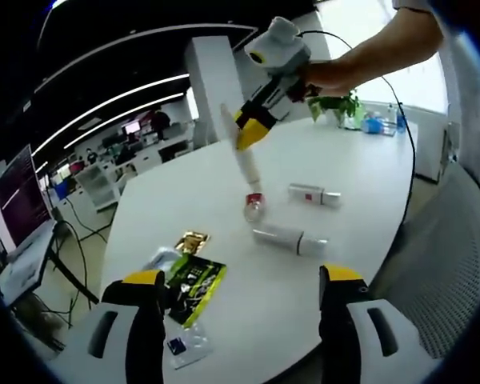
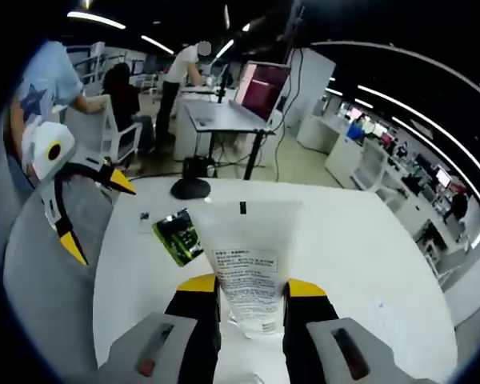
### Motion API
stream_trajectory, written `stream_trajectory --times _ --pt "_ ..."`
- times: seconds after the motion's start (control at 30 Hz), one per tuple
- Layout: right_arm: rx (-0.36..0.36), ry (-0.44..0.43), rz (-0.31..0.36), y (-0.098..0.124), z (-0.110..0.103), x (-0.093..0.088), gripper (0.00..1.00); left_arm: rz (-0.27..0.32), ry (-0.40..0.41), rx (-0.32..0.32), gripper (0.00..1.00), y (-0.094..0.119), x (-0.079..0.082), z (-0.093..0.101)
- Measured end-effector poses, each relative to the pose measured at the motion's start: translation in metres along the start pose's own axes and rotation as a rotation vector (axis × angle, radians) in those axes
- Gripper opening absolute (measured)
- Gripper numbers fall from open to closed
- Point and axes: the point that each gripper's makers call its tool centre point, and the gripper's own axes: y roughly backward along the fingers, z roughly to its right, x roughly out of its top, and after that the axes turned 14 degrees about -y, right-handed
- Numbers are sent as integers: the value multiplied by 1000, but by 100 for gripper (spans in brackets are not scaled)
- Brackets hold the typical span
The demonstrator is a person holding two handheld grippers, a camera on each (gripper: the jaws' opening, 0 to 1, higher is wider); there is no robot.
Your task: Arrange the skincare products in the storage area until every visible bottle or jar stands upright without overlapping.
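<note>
Right gripper [image 1: 252, 128] pinches a white tube [image 1: 245, 164] held tilted over the white table [image 1: 368, 168], cap end down near a small bottle [image 1: 254, 206]; left gripper [image 1: 240, 300] hangs spread, empty. Two tubes [image 1: 290, 238] lie flat nearby. Best to lower slow, square cap w/ tabletop, release clear of neighbours. No containers holding anything

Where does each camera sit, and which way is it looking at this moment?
Left gripper view: rides the open left gripper, looking across the white table at two lying tubes, the person's arm showing.
Right gripper view: rides the right gripper, shut on a white tube, facing the office desks.
Shared: table, green packet, each other's gripper.
</note>
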Motion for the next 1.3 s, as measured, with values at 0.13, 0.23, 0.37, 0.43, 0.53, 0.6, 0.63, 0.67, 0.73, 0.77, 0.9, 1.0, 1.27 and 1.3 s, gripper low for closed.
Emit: stream_trajectory --times 0.13,0.23,0.37,0.43,0.53,0.6,0.63,0.67,0.73,0.77,0.9,1.0,1.27,1.3 --pt "-3 -112 73 14 -11 6 22 -3 -1 -13 74 -1 -1 3" --pt "3 -154 95 19 -18 5 22 4 2 -18 74 -1 1 4" --pt "19 -168 90 22 -33 0 22 6 8 -20 73 0 1 4" --pt "29 -148 77 24 -45 -5 22 8 16 -24 73 0 1 4" --pt "43 -156 78 26 -56 -8 22 19 22 -34 73 0 3 6" --pt "51 -171 90 28 -64 -8 22 29 30 -39 73 1 5 7" --pt "55 -174 96 30 -68 -7 22 33 41 -42 73 1 5 6" --pt "59 -187 102 31 -71 -7 22 46 67 -58 72 2 7 8" --pt "93 -253 124 32 -79 -6 22 72 132 -131 66 3 13 18" --pt "104 -280 142 33 -81 -4 22 74 131 -147 65 3 14 20" --pt "108 -331 175 40 -82 -4 22 118 131 -144 70 5 22 20" --pt "108 -352 186 44 -81 -5 22 116 151 -143 73 3 22 18" --pt "152 -400 237 60 -88 4 22 179 227 -253 67 8 39 30" --pt "167 -412 245 62 -90 5 22 193 229 -276 62 9 42 33"
